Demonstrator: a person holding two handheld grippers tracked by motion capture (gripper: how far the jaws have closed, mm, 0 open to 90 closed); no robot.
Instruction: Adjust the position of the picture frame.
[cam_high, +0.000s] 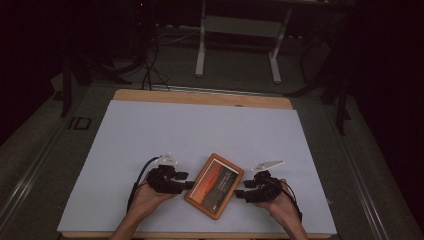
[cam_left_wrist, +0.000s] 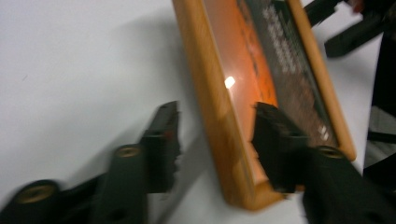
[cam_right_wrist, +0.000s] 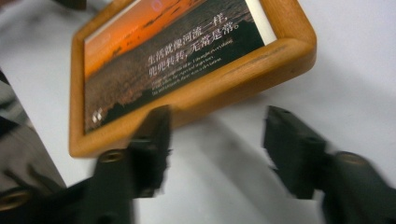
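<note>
Nearest the lens in the left gripper view, two black jaws, spread wide, straddling the near edge of the wooden picture frame (cam_left_wrist: 219, 135): one jaw over the glass, the other down on the white tabletop (cam_left_wrist: 70, 70) beside the frame's outer side. Whether the pads press the wood cannot be told (blurred at the tips). Left gripper (cam_high: 186, 181) seen from above at the frame's left long side, held in the left hand (cam_high: 145, 200).

Right gripper (cam_high: 241, 192) likewise spread, jaws apart in its own view, one jaw just before the frame's long wooden edge, the other over bare white surface; nothing pinched between them. Held in the right hand (cam_high: 282, 207), at the frame's right side.

Between the two grippers, lying flat and turned at an angle to the table's edge, the picture frame (cam_high: 215, 185): light wood border, an orange sunset picture, white Chinese characters across it (too blurred to read surely) with smaller Latin lines beneath, illegible, and a small white logo near one corner.

Further out from the grippers, bare white board on a wooden table (cam_high: 200, 97); beyond it, dark floor, cables (cam_high: 150, 70) and a white desk stand (cam_high: 240, 40).
</note>
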